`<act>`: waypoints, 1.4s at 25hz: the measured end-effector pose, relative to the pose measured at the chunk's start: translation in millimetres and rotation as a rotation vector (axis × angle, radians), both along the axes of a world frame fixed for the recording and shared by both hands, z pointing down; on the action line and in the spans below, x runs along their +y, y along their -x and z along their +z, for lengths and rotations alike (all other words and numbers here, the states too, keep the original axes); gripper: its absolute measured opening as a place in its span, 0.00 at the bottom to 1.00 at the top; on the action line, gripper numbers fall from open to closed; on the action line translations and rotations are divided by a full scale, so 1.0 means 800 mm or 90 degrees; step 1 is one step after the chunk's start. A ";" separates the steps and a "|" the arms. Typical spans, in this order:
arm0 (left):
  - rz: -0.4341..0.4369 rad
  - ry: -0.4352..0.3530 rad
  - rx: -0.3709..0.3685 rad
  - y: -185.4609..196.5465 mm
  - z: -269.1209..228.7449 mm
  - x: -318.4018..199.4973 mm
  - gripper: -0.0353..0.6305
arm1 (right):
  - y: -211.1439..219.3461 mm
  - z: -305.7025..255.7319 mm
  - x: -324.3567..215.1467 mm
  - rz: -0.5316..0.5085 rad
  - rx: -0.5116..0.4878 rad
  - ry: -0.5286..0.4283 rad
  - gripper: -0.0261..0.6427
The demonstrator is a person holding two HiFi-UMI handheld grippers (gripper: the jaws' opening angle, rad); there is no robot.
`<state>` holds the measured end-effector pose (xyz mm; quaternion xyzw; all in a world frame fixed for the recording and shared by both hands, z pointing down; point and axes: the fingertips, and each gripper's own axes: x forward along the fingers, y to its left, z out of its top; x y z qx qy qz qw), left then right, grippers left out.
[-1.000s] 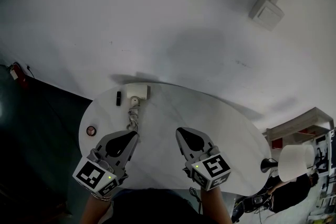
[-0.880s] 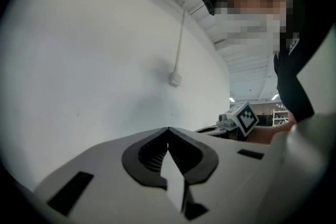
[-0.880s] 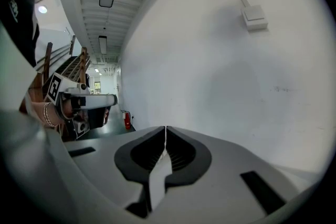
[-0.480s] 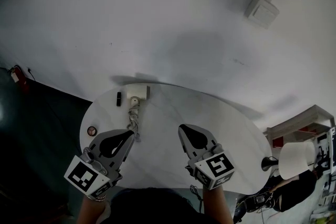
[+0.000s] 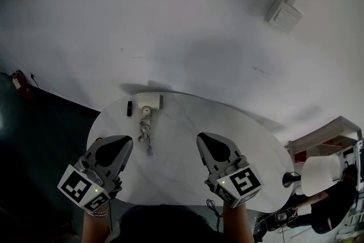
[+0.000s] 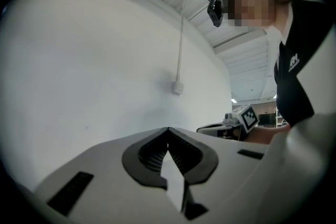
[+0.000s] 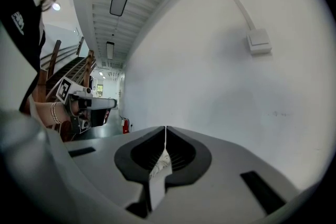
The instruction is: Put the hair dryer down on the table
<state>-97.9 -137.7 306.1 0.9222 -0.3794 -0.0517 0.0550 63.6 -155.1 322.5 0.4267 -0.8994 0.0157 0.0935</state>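
My left gripper [image 5: 124, 143] and my right gripper [image 5: 203, 140] hover over the near half of the white oval table [image 5: 187, 122], well apart from each other, each with its jaws pressed together tip to tip. The left gripper view and the right gripper view both show the dark pads meeting along a closed seam. The hair dryer [image 5: 149, 102] lies on the table at its far edge, close to the wall, and its cord [image 5: 145, 134] trails toward me in a loose tangle between the two grippers, nearer the left one. A small black object [image 5: 129, 107] sits just left of the dryer.
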 end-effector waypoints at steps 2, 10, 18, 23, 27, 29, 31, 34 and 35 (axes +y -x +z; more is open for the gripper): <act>-0.030 0.006 -0.005 0.013 -0.001 -0.007 0.08 | 0.000 -0.005 0.000 -0.004 0.001 -0.011 0.07; -0.122 0.047 0.003 0.054 0.011 -0.024 0.08 | 0.000 -0.018 0.002 -0.006 0.003 -0.011 0.07; -0.123 0.098 0.047 0.055 0.032 -0.025 0.08 | -0.005 -0.033 0.003 -0.011 0.025 -0.025 0.07; -0.121 0.105 0.041 0.055 0.037 -0.026 0.08 | -0.013 -0.041 0.001 0.010 0.033 -0.046 0.07; -0.127 0.111 0.053 0.060 0.039 -0.025 0.08 | -0.019 -0.040 -0.002 0.027 0.041 -0.049 0.07; -0.130 0.117 0.056 0.061 0.041 -0.024 0.08 | -0.020 -0.039 -0.003 0.028 0.043 -0.048 0.07; -0.133 0.120 0.055 0.063 0.043 -0.022 0.08 | -0.019 -0.037 -0.004 0.029 0.044 -0.047 0.07; -0.134 0.120 0.052 0.063 0.044 -0.021 0.08 | -0.019 -0.036 -0.005 0.030 0.042 -0.047 0.07; -0.134 0.120 0.050 0.064 0.044 -0.020 0.08 | -0.019 -0.036 -0.006 0.031 0.041 -0.047 0.07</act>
